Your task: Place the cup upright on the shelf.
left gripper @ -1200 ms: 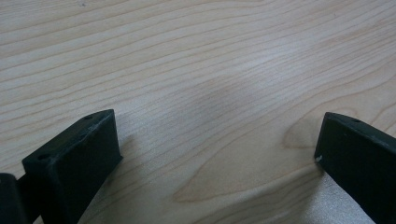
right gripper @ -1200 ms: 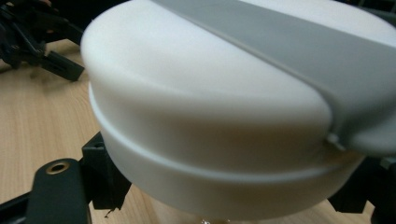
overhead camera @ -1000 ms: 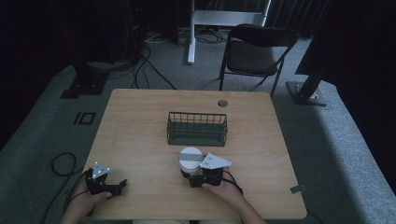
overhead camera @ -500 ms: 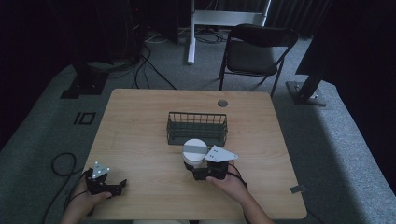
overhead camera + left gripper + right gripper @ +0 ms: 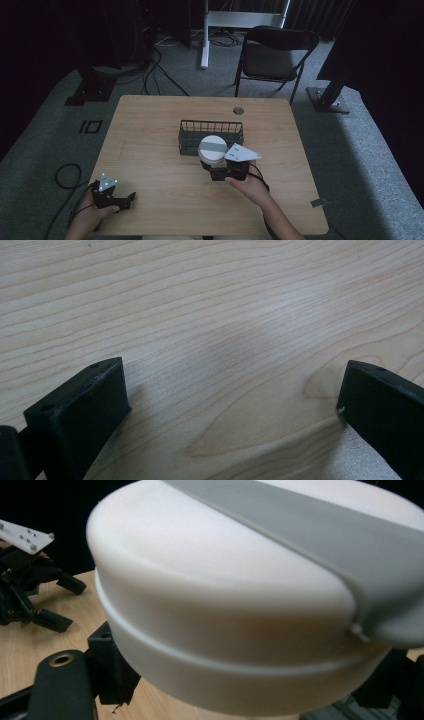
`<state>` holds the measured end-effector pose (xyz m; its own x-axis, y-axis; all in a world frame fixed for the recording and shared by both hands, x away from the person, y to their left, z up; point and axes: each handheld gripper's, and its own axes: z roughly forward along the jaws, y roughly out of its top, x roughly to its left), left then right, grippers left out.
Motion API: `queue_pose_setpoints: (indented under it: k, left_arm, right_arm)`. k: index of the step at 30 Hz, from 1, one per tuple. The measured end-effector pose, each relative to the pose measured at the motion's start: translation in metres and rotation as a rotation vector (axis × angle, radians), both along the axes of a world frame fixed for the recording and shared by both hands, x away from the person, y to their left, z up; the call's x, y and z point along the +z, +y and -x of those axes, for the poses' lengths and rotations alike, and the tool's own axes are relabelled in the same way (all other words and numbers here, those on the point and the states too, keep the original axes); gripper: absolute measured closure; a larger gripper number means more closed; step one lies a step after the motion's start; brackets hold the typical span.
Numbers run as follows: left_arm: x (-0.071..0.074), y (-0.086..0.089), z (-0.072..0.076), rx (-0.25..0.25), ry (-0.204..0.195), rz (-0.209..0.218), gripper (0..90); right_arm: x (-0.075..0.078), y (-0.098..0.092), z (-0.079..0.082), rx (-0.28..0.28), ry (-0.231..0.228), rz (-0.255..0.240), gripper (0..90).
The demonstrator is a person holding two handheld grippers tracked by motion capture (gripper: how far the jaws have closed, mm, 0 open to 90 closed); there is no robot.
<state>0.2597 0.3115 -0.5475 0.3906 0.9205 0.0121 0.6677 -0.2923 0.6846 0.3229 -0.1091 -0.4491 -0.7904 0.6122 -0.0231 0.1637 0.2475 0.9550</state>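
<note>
In the high view, the right gripper (image 5: 216,171) clasps a round white container (image 5: 212,150) with a grey band across its lid, holding it above the wooden surface (image 5: 150,135) just at the near side of a dark wire basket (image 5: 210,136). The container overlaps the basket's near rim as seen from above; whether it touches the wire cannot be told. The left gripper (image 5: 129,198) rests at the near left corner of the surface, well apart from the basket.

In the left gripper view, the two black jaws stand wide apart, released, with bare wood grain (image 5: 210,340) between them.

In the right gripper view, the white container (image 5: 240,610) sits close to the lens, gripped low on its body between the black jaws, its grey band (image 5: 320,525) running across the lid. The left gripper (image 5: 47,602) shows farther off on the surface.
</note>
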Motion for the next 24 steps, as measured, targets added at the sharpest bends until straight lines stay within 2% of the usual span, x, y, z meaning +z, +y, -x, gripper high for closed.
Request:
queue_pose_setpoints:
  k: [8, 24]
  left_arm:
    - [0.0, 0.0, 0.0, 0.0, 0.0, 0.0, 0.3]
    - [0.0, 0.0, 0.0, 0.0, 0.001, 0.001, 0.3]
  right_arm:
    - [0.009, 0.002, -0.014, -0.005, 0.001, -0.016, 18.6]
    - [0.025, 0.001, -0.052, -0.077, 0.003, -0.042, 18.6]
